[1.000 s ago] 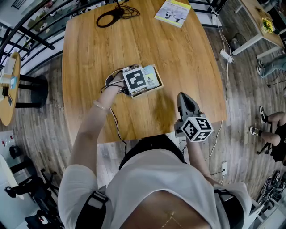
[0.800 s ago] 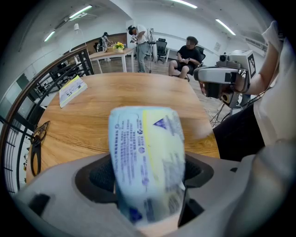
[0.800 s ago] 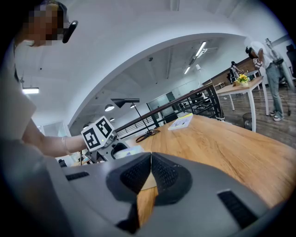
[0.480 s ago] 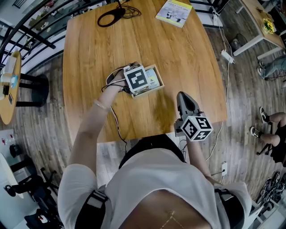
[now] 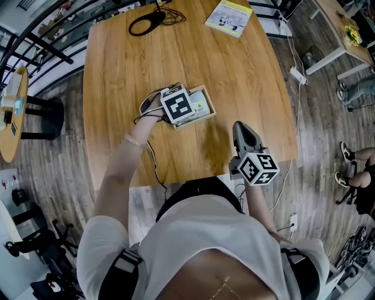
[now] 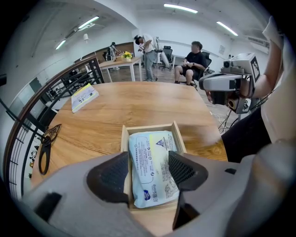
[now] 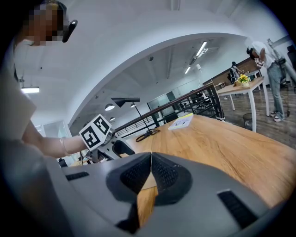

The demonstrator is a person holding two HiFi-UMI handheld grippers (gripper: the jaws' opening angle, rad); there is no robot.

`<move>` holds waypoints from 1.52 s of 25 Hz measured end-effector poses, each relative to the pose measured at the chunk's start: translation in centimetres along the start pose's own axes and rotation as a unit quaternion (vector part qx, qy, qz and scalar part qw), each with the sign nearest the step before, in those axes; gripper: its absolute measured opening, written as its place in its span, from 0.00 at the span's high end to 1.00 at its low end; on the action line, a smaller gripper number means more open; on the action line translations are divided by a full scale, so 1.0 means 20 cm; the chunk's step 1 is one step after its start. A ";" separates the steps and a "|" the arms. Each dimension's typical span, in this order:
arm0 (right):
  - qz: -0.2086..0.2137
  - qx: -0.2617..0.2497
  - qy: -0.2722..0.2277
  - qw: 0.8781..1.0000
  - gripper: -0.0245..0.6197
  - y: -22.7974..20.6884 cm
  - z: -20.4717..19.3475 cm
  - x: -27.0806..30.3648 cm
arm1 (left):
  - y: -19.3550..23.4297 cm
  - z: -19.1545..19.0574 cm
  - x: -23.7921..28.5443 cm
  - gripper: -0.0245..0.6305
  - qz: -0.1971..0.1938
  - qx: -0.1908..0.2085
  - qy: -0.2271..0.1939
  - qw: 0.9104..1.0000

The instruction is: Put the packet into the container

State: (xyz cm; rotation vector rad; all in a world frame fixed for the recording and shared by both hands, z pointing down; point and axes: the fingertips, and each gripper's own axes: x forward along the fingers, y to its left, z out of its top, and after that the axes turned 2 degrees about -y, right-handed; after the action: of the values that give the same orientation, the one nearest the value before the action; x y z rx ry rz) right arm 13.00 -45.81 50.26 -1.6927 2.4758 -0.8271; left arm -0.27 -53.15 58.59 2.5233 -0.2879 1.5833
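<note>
The pale blue-and-white packet (image 6: pixel 151 167) lies inside the small wooden container (image 6: pixel 148 127) on the table. My left gripper (image 6: pixel 149 170) hovers just over it. Its jaws stand either side of the packet and are closing, but the pads do not visibly press on it. From the head view, the left gripper (image 5: pixel 177 105) covers the left part of the container (image 5: pixel 211 106), and the packet (image 5: pixel 198 105) peeks out on the right. My right gripper (image 5: pixel 242 131) is held near the table's front edge, away from the container, and in its own view the right gripper (image 7: pixel 151 173) has its pads together on nothing.
A booklet (image 5: pixel 229 15) lies at the far right of the table and a black cable loop (image 5: pixel 145 23) at the far left. A round side table (image 5: pixel 12 117) stands to the left. People (image 6: pixel 194 60) are by desks beyond the table.
The left gripper has stayed over the container with only a slight shift. The right gripper has not moved.
</note>
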 end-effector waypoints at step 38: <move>0.111 -0.071 -0.045 0.990 0.95 0.43 0.18 0.27 | -0.19 0.09 -0.60 0.95 0.300 -0.285 -0.418 0.808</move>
State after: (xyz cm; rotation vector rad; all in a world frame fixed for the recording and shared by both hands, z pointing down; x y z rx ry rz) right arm 4.50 -49.70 44.70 -1.4179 2.6537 -0.5521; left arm -2.86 -48.96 46.83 2.5120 -1.5108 0.2062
